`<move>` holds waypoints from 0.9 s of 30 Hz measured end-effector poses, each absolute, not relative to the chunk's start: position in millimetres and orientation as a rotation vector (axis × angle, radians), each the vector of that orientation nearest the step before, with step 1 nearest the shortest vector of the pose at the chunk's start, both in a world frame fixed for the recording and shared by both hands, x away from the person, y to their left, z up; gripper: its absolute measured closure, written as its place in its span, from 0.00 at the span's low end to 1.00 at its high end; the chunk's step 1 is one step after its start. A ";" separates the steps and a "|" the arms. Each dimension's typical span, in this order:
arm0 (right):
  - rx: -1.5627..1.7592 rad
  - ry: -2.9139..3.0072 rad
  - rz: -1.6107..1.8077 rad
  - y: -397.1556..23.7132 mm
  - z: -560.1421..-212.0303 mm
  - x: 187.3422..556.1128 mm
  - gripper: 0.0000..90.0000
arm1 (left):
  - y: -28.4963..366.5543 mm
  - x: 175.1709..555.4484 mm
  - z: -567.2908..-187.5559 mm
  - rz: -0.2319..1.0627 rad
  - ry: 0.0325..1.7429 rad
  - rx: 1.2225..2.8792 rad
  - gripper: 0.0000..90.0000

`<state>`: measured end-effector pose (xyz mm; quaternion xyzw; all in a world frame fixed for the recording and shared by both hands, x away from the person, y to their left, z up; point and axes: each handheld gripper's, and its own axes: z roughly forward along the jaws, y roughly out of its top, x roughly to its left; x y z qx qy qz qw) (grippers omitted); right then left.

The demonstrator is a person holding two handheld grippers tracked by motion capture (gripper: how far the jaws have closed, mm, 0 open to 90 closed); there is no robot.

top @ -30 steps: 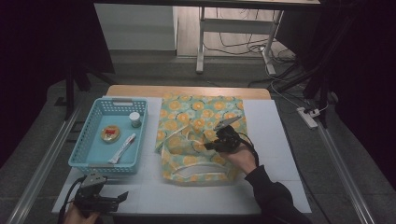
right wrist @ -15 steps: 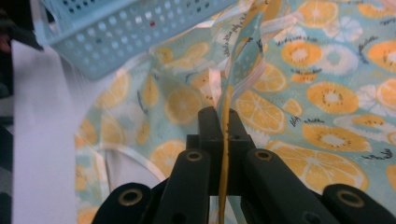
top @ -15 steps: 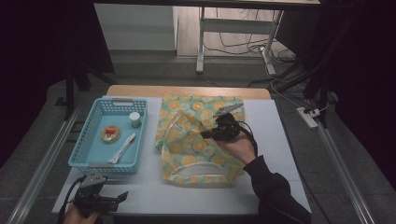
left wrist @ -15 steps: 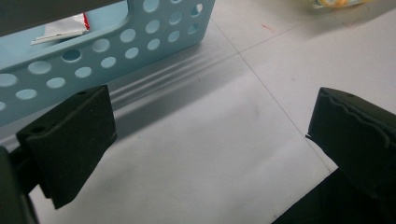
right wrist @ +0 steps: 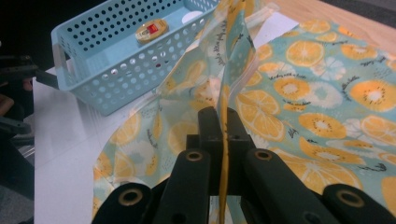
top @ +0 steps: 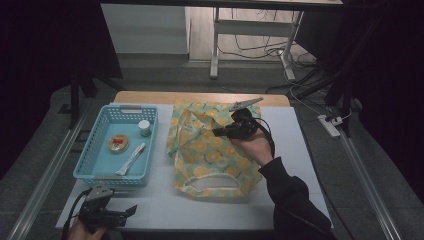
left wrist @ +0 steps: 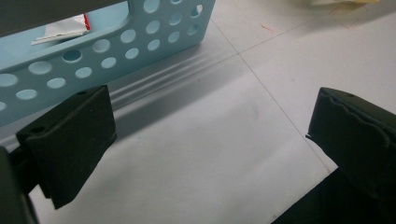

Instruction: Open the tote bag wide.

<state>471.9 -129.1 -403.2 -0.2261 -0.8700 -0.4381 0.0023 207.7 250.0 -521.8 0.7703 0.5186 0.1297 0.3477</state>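
Citrus-print bag (top: 210,150) lies on the table (top: 300,150) beside the blue basket (top: 95,150); right gripper (right wrist: 223,122) pinches one fabric layer. Thin fold may slip. Left gripper (left wrist: 210,135) stands released.

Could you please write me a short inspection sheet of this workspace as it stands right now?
Surface: white table, wooden strip at the far edge.
Job's things: orange-print bag lying flat, one edge pinched.
Clutter: blue basket holding a round tin, small jar, white packet.
Tongs: right tongs shut on the bag's edge; left tongs open over bare table.
Cables: several on the floor beyond the table.
Surroundings: dark, metal frame legs behind.
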 end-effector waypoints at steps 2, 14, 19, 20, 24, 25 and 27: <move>-0.711 -2.734 -1.383 -127.4 -397.0 473.4 1.00 | 250.0 207.7 -521.8 0.337 1.345 1.997 0.01; -0.713 -2.767 -1.399 -123.6 -384.2 479.6 1.00 | 251.1 207.1 -521.6 0.336 1.346 1.985 0.01; -0.720 -2.780 -1.403 -122.5 -381.0 482.4 1.00 | 252.5 206.9 -521.4 0.333 1.348 1.975 0.01; -0.721 -2.785 -1.402 -122.5 -380.2 483.1 1.00 | 252.5 206.8 -521.5 0.334 1.348 1.974 0.01; -0.734 -2.792 -1.405 -124.0 -378.8 485.5 1.00 | 252.7 206.7 -521.4 0.333 1.348 1.973 0.01; -0.734 -2.792 -1.405 -124.0 -378.8 485.5 1.00 | 252.7 206.7 -521.3 0.333 1.349 1.973 0.01; -0.739 -2.795 -1.400 -124.6 -379.3 485.9 1.00 | 252.6 206.7 -521.3 0.332 1.350 1.972 0.01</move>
